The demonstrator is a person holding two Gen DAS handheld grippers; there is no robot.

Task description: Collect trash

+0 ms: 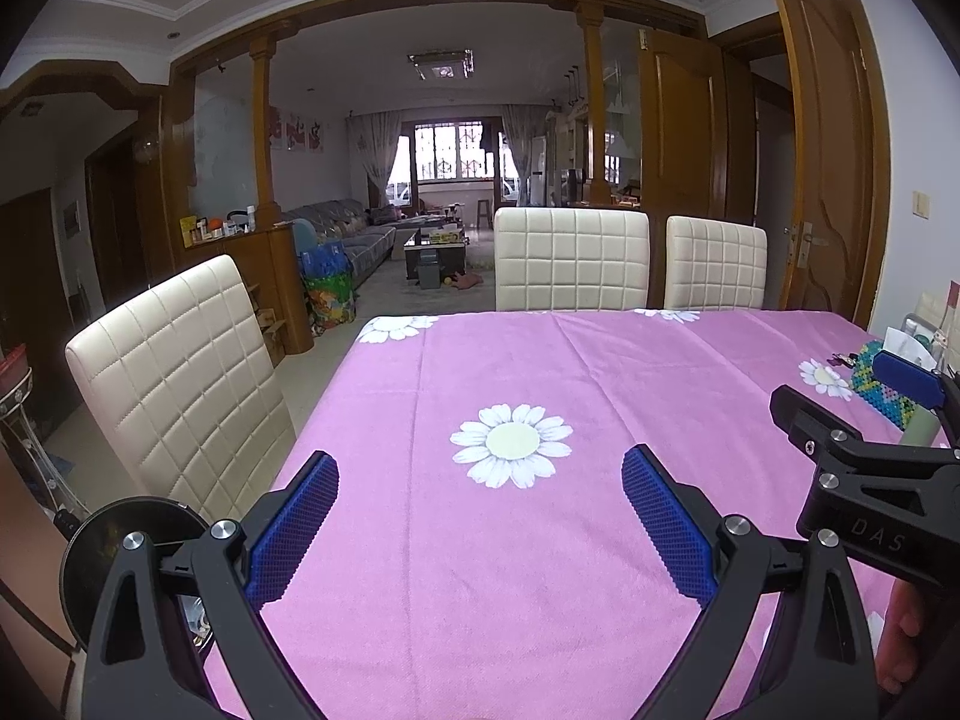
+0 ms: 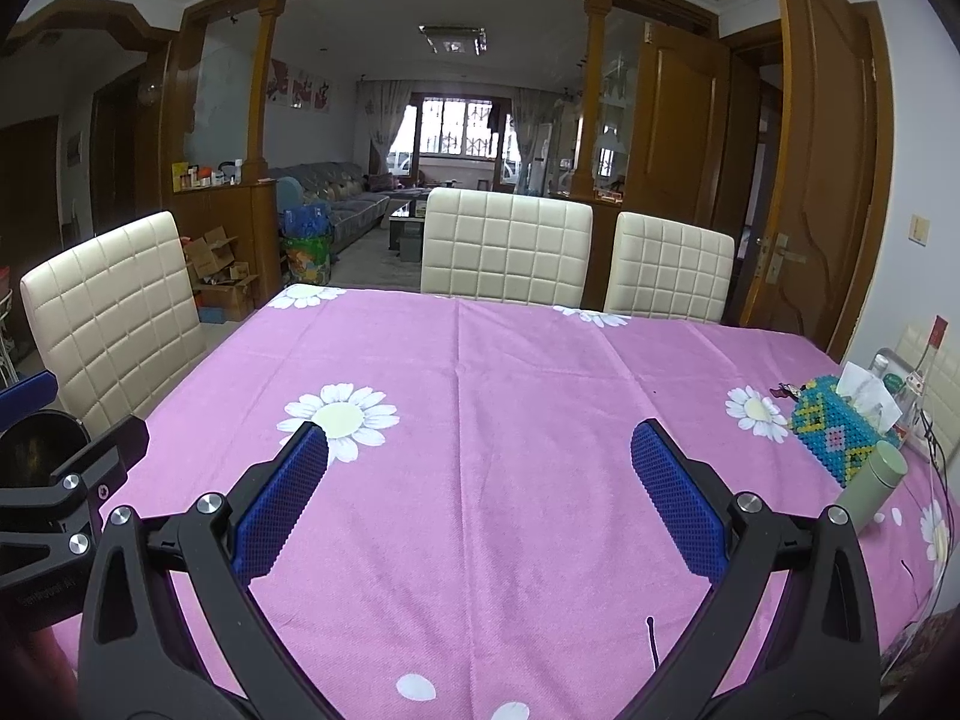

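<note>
Two black claws with blue textured pads, the left claw [image 1: 480, 516] and the right claw [image 2: 480, 480], hover spread wide and empty above a surface draped in a pink daisy-print tablecloth [image 2: 510, 372]. No trash shows on the cloth; where it lies cannot be told. At the right edge sit a beaded turquoise tissue box [image 2: 840, 426] and a pale green cylindrical flask [image 2: 870, 489]. The sensible course appears to be sweeping both cameras around first, keeping the claws parted, before committing to any pick.
</note>
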